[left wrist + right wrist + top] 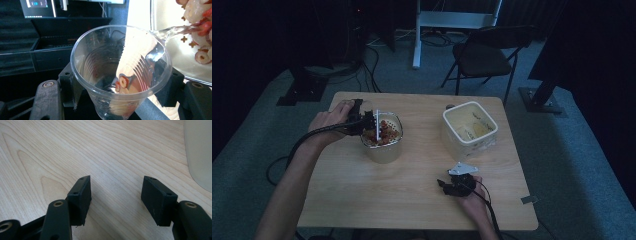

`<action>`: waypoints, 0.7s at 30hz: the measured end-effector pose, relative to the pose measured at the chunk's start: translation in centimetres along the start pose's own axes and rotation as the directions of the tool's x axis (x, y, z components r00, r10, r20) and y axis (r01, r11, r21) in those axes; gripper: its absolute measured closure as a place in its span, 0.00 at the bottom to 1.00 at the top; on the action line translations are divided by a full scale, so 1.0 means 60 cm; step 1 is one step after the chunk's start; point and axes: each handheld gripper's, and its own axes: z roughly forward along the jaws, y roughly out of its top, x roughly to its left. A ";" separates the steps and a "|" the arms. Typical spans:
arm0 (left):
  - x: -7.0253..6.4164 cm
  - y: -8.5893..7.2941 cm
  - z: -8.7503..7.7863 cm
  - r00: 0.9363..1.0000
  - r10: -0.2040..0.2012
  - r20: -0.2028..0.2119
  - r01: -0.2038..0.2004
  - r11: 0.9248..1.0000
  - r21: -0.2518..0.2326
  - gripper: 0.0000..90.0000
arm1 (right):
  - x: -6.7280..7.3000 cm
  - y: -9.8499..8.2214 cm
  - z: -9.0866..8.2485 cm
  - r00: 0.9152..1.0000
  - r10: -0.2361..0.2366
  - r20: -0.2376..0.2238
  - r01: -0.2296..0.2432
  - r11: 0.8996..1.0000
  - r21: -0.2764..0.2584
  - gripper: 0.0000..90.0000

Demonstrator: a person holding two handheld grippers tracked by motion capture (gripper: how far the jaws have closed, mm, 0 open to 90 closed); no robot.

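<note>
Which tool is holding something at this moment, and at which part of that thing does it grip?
The left tool holds a clear plastic cup, its jaws clamped on opposite sides of the cup's lower wall. The right tool is open above the table and holds nothing.

Dim room w/ grey carpet (pixel 562 150); folding chair (pixel 484 57) behind wooden table (pixel 412 195); white stand post (pixel 417 35).

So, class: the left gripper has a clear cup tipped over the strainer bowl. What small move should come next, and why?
Probably tip the plastic cup a little further. The left gripper is shut on it beside the strainer bowl, and a couple of red fruit slices sit at the cup's bottom while the rest lie in the bowl. The right gripper rests open on the table.
</note>
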 end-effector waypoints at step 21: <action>0.001 0.005 -0.002 0.999 0.034 -0.022 -0.034 0.999 0.001 0.39 | 0.000 0.000 0.000 1.000 0.003 0.000 -0.003 1.000 0.000 0.45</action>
